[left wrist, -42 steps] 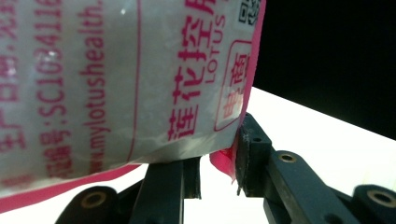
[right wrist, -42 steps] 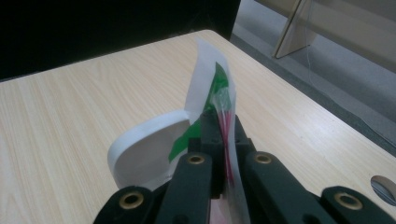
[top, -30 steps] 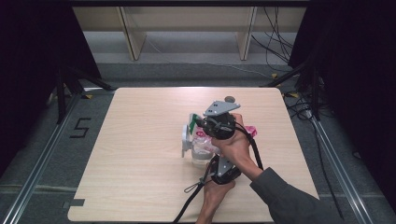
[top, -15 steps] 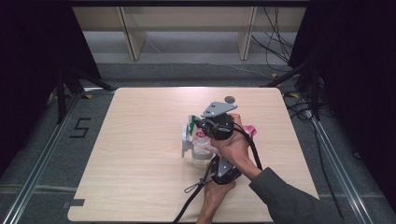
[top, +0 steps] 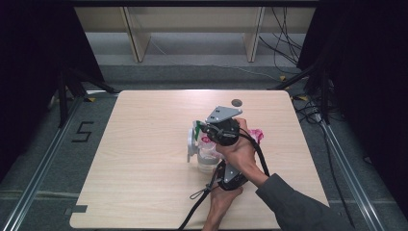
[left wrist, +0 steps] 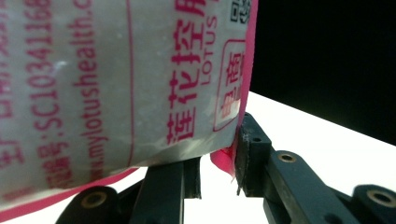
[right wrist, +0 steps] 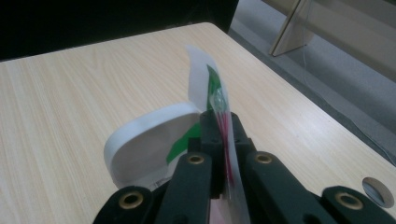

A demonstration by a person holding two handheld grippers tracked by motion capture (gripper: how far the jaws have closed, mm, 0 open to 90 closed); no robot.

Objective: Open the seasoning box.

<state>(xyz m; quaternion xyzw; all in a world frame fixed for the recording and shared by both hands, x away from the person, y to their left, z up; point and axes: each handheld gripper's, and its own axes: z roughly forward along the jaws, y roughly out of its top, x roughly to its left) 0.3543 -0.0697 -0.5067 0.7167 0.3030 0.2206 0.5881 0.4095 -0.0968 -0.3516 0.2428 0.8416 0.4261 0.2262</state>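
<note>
The bag [left wrist: 116, 84] is milky white, printed with pink lettering and edged pink. Its top strip [right wrist: 215, 93] shows green on white. The table [top: 144, 144] is pale woodgrain.

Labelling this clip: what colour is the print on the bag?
Pink-red lettering on the translucent white bag, clearest in the left gripper view.

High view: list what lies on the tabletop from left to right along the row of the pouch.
Bare table → white lid flap → clear jar → right gripper with its grey plate → pink pouch end → bare table again.
</note>
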